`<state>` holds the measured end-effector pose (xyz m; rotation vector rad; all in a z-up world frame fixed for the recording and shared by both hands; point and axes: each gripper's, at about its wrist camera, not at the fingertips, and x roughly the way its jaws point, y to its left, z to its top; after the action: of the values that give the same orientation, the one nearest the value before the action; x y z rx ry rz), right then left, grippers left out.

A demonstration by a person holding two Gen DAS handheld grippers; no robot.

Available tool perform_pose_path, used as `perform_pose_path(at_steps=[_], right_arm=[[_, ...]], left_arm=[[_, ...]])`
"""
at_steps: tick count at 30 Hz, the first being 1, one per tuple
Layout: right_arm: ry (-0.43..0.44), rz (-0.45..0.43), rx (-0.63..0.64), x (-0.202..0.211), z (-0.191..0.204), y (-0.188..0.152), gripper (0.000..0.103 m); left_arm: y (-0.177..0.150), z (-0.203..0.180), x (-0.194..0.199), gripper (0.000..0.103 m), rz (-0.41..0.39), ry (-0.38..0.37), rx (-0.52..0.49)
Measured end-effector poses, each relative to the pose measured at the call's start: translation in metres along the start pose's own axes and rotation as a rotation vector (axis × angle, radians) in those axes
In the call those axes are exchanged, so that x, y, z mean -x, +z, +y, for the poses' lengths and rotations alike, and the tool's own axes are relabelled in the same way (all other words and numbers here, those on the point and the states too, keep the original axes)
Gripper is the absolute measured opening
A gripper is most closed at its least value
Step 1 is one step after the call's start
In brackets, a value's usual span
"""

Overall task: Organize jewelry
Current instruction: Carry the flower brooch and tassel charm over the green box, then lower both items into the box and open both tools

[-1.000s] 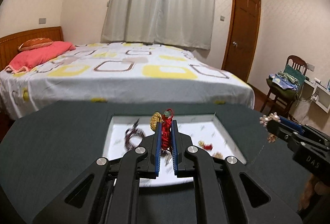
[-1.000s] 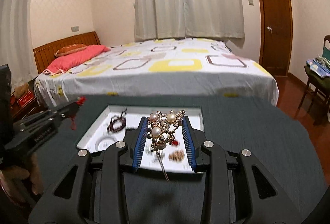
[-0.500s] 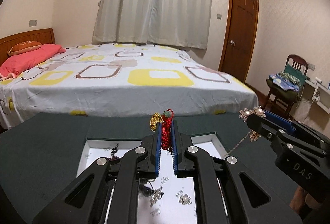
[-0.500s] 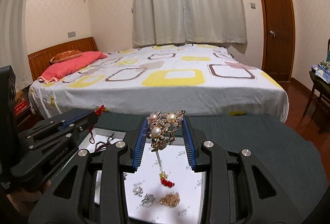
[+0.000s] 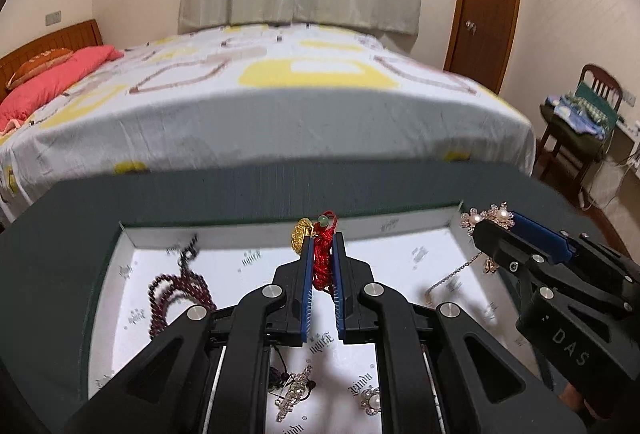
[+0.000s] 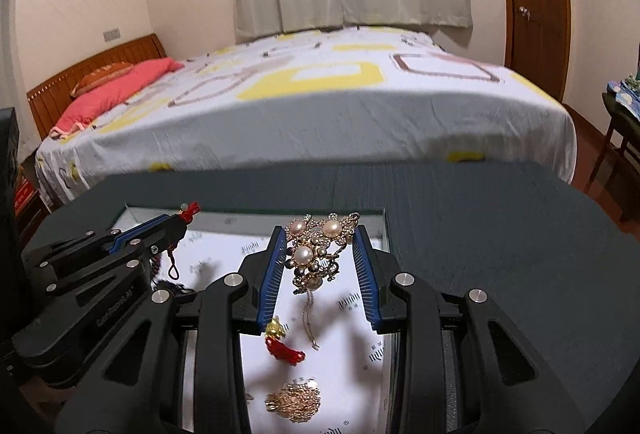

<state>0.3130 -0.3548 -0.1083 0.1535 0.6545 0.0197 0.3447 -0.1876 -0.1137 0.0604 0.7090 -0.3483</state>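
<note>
My left gripper (image 5: 321,246) is shut on a red cord charm (image 5: 323,254) with a gold pendant (image 5: 301,231) and a green bead, held above a white tray (image 5: 248,258). My right gripper (image 6: 320,234) is shut on a pearl brooch (image 6: 318,254) with a thin chain hanging from it, also above the tray (image 6: 236,234). The right gripper shows at the right of the left wrist view (image 5: 486,222); the left gripper shows at the left of the right wrist view (image 6: 182,218). A dark red bead bracelet (image 5: 180,286) lies in the tray's left part.
The tray sits on a dark grey table (image 5: 60,254). In the tray lie a silver brooch (image 5: 294,392), a pearl stud (image 5: 372,400), a gold-and-red charm (image 6: 282,342) and a gold filigree piece (image 6: 294,400). A bed (image 5: 280,94) stands beyond the table, a chair (image 5: 580,122) at right.
Both grippers tilted downward and moved in over the tray, still holding their pieces. More of the tray and the bracelet now show.
</note>
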Motion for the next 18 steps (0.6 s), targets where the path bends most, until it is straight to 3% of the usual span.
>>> perform_pose_path(at_steps=[8,18], right_arm=[[-0.029,0.066,0.005,-0.016,-0.001,-0.006,0.034],[-0.057,0.105,0.011,-0.027,0.000,-0.009,0.034]], left_arm=[[-0.006,0.000,-0.021,0.010,0.082,0.017,0.003],[-0.004,-0.001,-0.029,0.010,0.117,0.085,-0.015]])
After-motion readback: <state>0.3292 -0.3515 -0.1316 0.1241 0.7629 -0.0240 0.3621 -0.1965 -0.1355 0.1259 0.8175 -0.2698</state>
